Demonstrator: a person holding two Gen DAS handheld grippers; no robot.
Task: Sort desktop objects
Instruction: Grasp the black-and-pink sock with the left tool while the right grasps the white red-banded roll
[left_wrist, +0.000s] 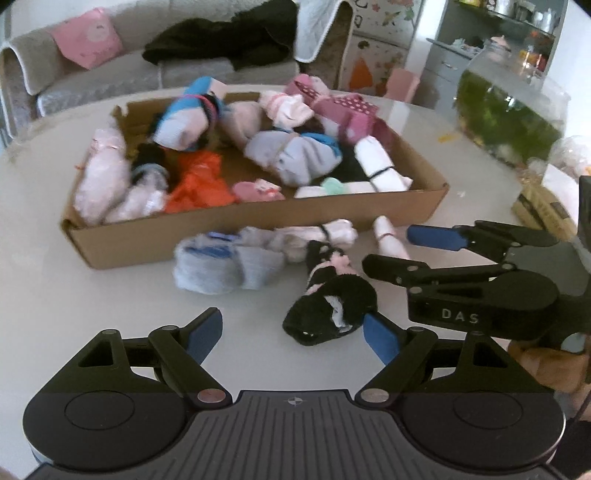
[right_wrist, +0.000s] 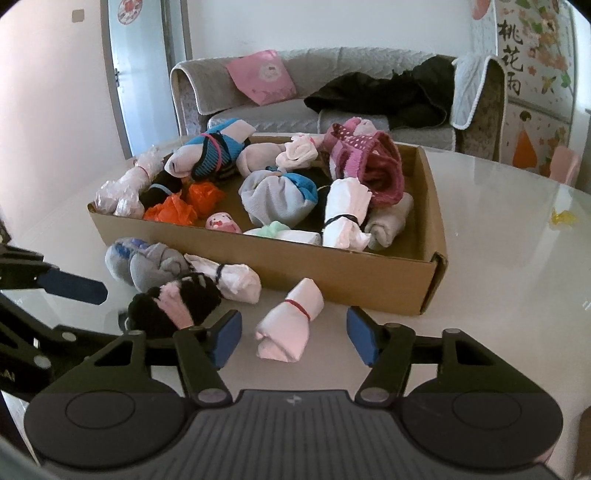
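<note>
A shallow cardboard box (left_wrist: 258, 229) (right_wrist: 332, 273) on the white table holds several rolled sock and bag bundles. In front of it lie a grey-blue bundle (left_wrist: 221, 262) (right_wrist: 144, 262), a white bundle with a black band (left_wrist: 317, 236) (right_wrist: 232, 277), a fluffy black-and-pink bundle (left_wrist: 328, 306) (right_wrist: 170, 306) and a pale pink bundle with a red band (left_wrist: 388, 236) (right_wrist: 288, 328). My left gripper (left_wrist: 291, 330) is open, with the black bundle just inside its right finger. My right gripper (right_wrist: 293, 336) (left_wrist: 410, 251) is open around the pale pink bundle, with gaps on both sides.
A glass fish tank (left_wrist: 509, 110) and a small printed carton (left_wrist: 543, 210) stand on the table's right side. A yellow scrap (right_wrist: 563, 218) lies on the table right of the box. A grey sofa (right_wrist: 332, 118) with dark clothes stands behind the table.
</note>
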